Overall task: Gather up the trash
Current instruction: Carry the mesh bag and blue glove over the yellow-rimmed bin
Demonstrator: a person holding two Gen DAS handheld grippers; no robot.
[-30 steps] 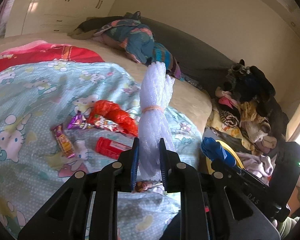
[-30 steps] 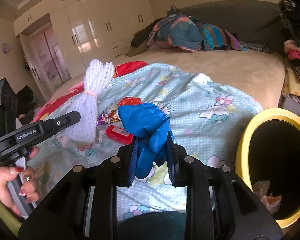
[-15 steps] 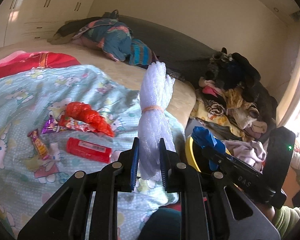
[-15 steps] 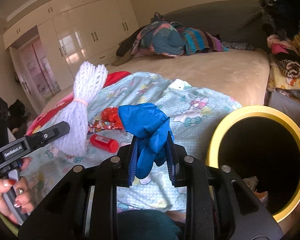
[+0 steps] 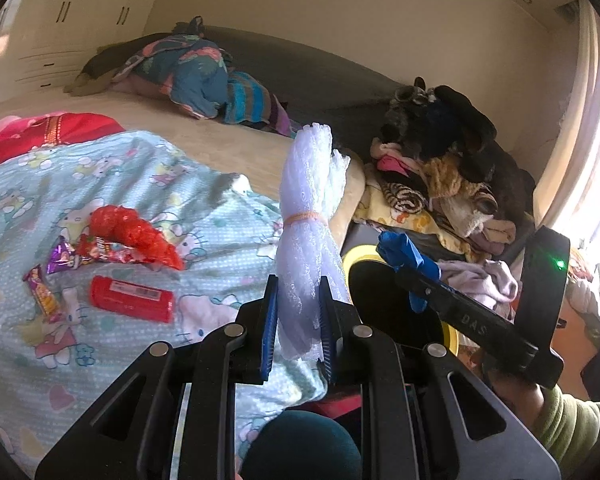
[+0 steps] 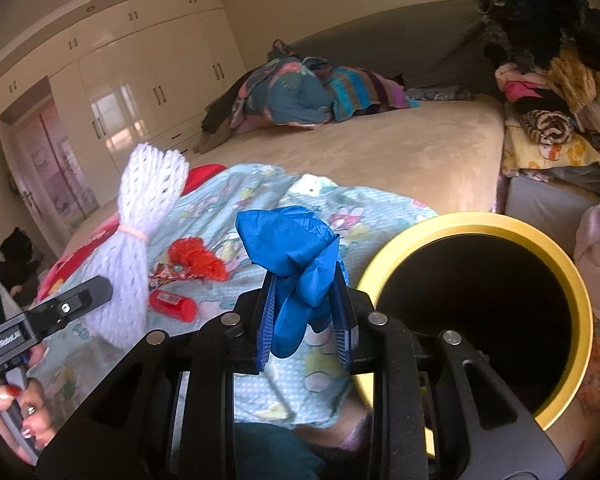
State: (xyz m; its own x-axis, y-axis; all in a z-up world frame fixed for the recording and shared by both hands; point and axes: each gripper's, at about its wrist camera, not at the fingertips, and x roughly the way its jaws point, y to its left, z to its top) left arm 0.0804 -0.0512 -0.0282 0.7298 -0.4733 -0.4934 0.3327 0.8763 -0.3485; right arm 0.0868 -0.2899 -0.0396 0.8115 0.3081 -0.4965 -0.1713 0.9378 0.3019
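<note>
Left wrist view: the left claw (image 5: 298,330) is clamped on a white foam net (image 5: 310,240), a mesh sleeve bunched into a bundle and cinched by a pale orange band above the pads. The net stands upright out of the claw, its frayed top fanned open. Beyond it lies a bed (image 5: 236,152) with a cartoon-print sheet (image 5: 112,184). On the sheet, well left of the net, sit a red crinkled bag (image 5: 134,236), a red tube (image 5: 132,304), a purple wrapper (image 5: 62,256) and a candy bar (image 5: 44,296). To the right the right claw (image 5: 410,270) reaches in from the lower right, holding a blue glove (image 5: 406,254) over the yellow rim of a bin (image 5: 360,256). A clothes pile (image 5: 440,168) fills the far right.

Right wrist view: the right claw (image 6: 306,322) is closed on the blue glove (image 6: 298,264), crumpled, with a puffed top above the pads and limp fingers hanging below. The glove is held above the sheet's (image 6: 364,208) edge, just left of the bin (image 6: 480,316), whose dark round mouth faces the camera. At left the left claw (image 6: 96,292) points up to the right, held in a hand (image 6: 20,420) with red nails, gripping the net (image 6: 140,248) over the bed (image 6: 400,152). The bag (image 6: 198,260) and tube (image 6: 172,304) lie between net and glove. Wardrobes (image 6: 140,80) line the back wall.
</note>
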